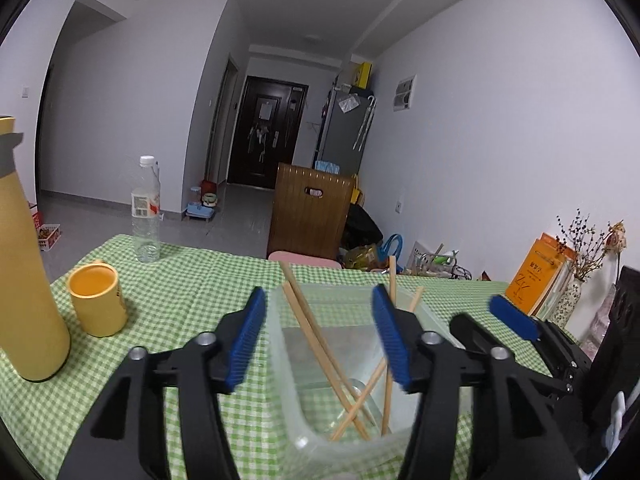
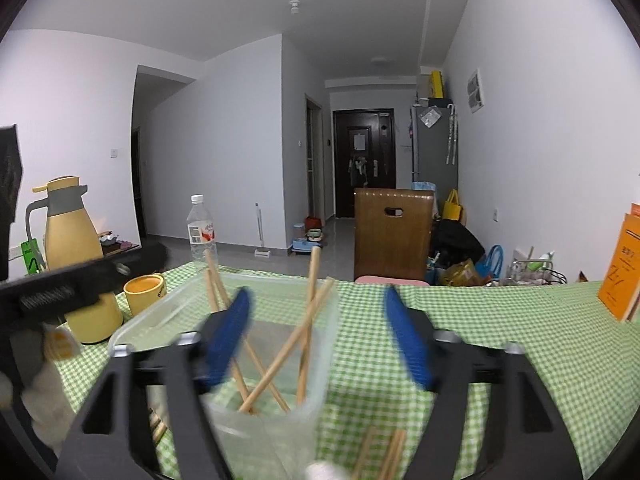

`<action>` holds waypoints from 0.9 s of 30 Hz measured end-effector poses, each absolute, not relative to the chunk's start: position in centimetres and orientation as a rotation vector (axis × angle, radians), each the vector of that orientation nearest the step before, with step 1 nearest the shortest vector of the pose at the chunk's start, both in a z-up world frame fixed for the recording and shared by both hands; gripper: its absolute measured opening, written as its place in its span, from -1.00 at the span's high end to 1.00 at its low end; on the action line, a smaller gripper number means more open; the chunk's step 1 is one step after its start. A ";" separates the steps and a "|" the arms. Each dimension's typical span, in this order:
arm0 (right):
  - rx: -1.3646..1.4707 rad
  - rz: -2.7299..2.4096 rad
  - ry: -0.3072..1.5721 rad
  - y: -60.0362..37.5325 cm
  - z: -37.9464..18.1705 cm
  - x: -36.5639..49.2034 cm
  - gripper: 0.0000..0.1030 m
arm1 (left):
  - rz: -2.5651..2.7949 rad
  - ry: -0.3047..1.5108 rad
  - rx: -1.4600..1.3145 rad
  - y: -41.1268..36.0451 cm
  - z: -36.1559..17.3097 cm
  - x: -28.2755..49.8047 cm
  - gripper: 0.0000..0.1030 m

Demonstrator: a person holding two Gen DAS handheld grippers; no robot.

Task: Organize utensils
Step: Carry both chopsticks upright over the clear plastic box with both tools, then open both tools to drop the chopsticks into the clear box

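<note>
The left gripper (image 1: 320, 334) is hovering with its jaws standing open over the clear plastic container (image 1: 288, 364) on the green checked desk (image 1: 180, 292), and nothing is between them. The right gripper (image 2: 318, 340) is also holding its jaws open and empty, at the container's right wall. Several wooden chopsticks (image 1: 316, 344) are leaning crossed inside the container, and a few more chopsticks (image 2: 390, 454) are lying on the desk beside it. The container is looking light, so a jaw pushing its wall could be tipping it. The leaning sticks could then be spilling, and a careless sweep could be hitting the yellow cup (image 1: 98, 300).
</note>
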State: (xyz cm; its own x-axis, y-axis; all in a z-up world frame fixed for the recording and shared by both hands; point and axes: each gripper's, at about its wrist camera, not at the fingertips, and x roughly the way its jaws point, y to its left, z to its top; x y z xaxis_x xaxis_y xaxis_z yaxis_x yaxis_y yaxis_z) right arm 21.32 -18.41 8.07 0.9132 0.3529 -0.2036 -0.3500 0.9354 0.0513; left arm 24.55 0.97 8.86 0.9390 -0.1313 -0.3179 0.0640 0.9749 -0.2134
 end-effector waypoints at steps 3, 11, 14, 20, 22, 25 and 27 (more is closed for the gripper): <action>0.017 0.347 0.224 -19.0 8.1 20.7 -0.85 | -0.087 0.285 -0.231 1.8 9.3 22.7 -0.86; 0.029 0.317 0.231 -19.5 8.2 18.9 -0.85 | -0.038 0.260 -0.224 2.3 9.2 19.9 -0.86; 0.025 0.316 0.234 -19.6 8.3 18.0 -0.85 | -0.054 0.270 -0.199 2.1 9.2 18.9 -0.86; 0.007 0.311 0.242 -20.2 7.7 15.2 -0.85 | -0.056 0.240 -0.120 1.8 8.5 15.7 -0.86; 0.007 0.310 0.252 -20.5 7.1 14.2 -0.85 | -0.055 0.234 -0.099 1.8 7.9 14.5 -0.86; 0.011 0.299 0.281 -21.1 5.9 13.2 -0.85 | -0.032 0.233 -0.081 2.2 6.6 13.1 -0.86; 0.009 0.288 0.301 -21.4 5.1 12.9 -0.85 | -0.022 0.245 -0.079 2.5 5.8 12.6 -0.86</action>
